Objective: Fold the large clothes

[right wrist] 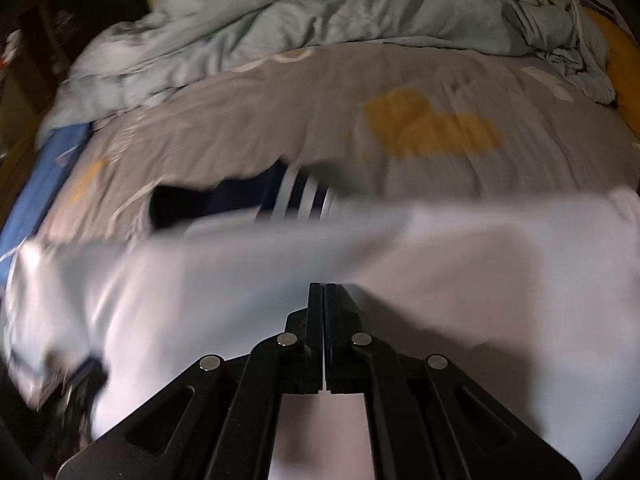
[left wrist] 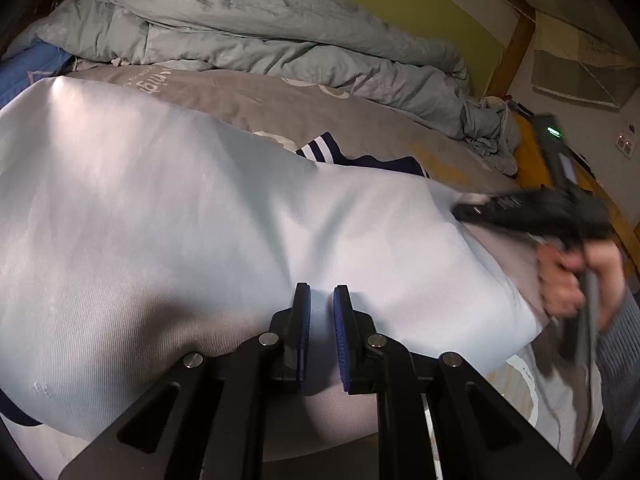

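Garment: a large white smooth-fabric garment point(left wrist: 180, 208) with navy trim and white stripes point(left wrist: 320, 151) is lying spread across the near part of the bed, its striped navy part peeking out at the far edge; in the right wrist view the same cloth point(right wrist: 460, 264) is showing blurred.

Bed cover: a grey printed bed sheet point(right wrist: 304, 112) with yellow and white patches is lying under the garment.

Duvet: a rumpled pale grey-green duvet point(left wrist: 256, 28) is piled along the far side of the bed, against a yellow-green headboard panel point(left wrist: 400, 8).

Left gripper: the black two-finger gripper with blue ribbed pads point(left wrist: 321, 300) is pointing down at the white cloth, its jaws standing a narrow gap apart; white fabric is showing in that gap, but whether the pads are pinching it I cannot tell.

Right gripper: the second black gripper point(right wrist: 324, 292) is showing its jaws pressed fully together over the white cloth, with a thin white sliver visible low between them; whether cloth is caught there I cannot tell.

Right hand: in the left wrist view a bare hand point(left wrist: 568, 280) with a grey knit sleeve point(left wrist: 624, 344) is gripping the blurred handle at the garment's right edge.

Blue item: a blue cloth point(right wrist: 40, 184) is lying at the bed's left edge.
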Available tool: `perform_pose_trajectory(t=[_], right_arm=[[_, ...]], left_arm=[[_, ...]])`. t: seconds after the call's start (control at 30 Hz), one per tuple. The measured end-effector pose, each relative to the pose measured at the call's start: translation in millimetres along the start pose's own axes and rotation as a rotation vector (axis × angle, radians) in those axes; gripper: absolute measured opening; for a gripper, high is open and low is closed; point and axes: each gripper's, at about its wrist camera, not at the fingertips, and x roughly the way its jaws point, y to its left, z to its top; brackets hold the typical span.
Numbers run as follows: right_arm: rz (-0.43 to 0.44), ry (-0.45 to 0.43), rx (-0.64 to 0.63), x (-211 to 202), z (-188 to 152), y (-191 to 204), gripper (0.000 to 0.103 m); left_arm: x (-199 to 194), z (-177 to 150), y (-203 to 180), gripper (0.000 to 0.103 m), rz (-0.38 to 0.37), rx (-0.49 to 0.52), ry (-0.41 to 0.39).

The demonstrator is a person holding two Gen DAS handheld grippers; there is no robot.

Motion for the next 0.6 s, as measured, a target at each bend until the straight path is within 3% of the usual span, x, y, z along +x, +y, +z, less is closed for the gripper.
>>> perform_pose_trajectory(t=[0.17, 0.47, 0.6], right_arm=[[0.042, 0.011, 0.114, -3.3, -1.6, -11.6, 0.000], [0.041, -0.035, -0.056, -85.5, -124.2, 10.5, 0.000], [0.079, -0.016, -0.029, -102.7, -149.9, -1.4, 0.000]], left_arm=[[1.8, 1.5, -4.0, 0.015, 0.029, 0.018, -0.006], [0.9, 0.6, -8.7, 0.015, 0.063, 0.047, -0.011], [0.0, -0.1, -9.5, 0.015, 0.069, 0.052, -0.017]])
